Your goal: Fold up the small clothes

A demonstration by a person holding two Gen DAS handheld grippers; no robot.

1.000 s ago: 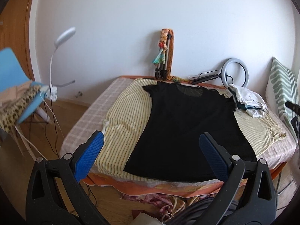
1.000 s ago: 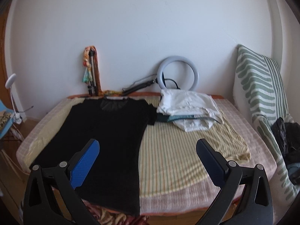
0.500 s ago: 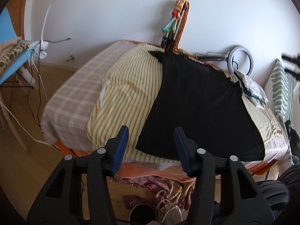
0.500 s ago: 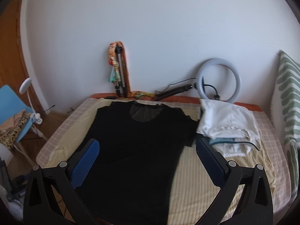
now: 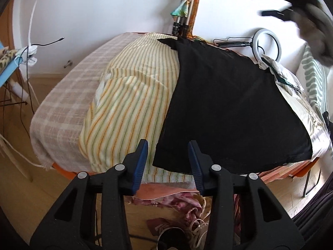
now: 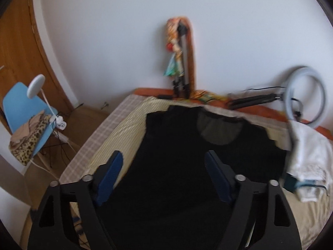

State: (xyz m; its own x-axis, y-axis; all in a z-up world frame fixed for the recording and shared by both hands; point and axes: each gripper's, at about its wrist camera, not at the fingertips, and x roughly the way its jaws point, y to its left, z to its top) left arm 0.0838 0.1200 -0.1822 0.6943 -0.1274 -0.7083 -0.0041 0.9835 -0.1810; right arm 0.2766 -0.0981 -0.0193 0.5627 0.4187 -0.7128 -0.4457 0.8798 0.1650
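Black and blue-padded, left hand-held gripper (image 5: 167, 161) tilted down toward near edge of bed (image 5: 52, 112), in left wrist view. Jaws partly apart and closing, near left hem corner of black t-shirt (image 5: 229, 108) framed in the gap; pads not yet pressing cloth, so far as can be told. Black t-shirt spread flat on striped yellow sheet (image 5: 129, 95), hem toward camera, neck toward far wall. Beside it to the right, folded pile of white clothes (image 5: 281, 73); beyond that, ring light (image 5: 267, 43) and green-striped pillow (image 5: 314, 77). Against the wall, tripod (image 5: 184, 14) wrapped in colourful cloth. Blurred dark shape at upper right, right hand-held gripper (image 5: 276, 3). On floor below bed edge, crumpled floral fabric (image 5: 187, 200) and cords.

From right wrist view, blurred: right hand-held gripper (image 6: 164, 179) held above middle of black t-shirt (image 6: 187, 166), angled down. Jaws wide but closing, only open air between pads, garment lying well below. Mesh neck panel visible toward far end. Pile of white clothes (image 6: 308, 162) just right of shirt's sleeve, ring light (image 6: 305, 95) behind. To the left off the bed, blue chair (image 6: 22, 108) carrying leopard-print fabric, with white lamp (image 6: 36, 85) clipped there.
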